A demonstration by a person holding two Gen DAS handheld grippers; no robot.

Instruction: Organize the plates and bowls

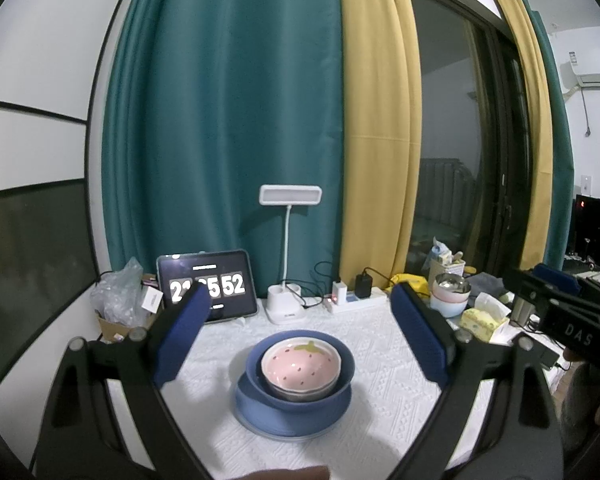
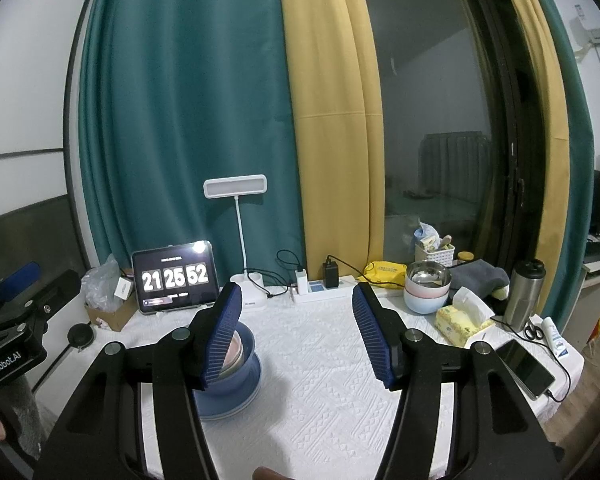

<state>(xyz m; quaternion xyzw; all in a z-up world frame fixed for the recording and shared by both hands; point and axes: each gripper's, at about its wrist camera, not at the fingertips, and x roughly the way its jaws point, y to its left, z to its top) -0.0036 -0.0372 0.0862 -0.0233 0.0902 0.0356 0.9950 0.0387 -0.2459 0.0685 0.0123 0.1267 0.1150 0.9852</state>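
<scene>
pink bowl (image 1: pixel 300 368) inside blue bowl (image 1: pixel 342 376)

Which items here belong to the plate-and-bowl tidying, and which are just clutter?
Job items: strawberry bowl nested in blue bowl on blue plate; second bowl stack; left claw and right claw, both open.

Clutter: tablet clock, desk lamp, power strip, tissue box, steel tumbler, phone.
</scene>
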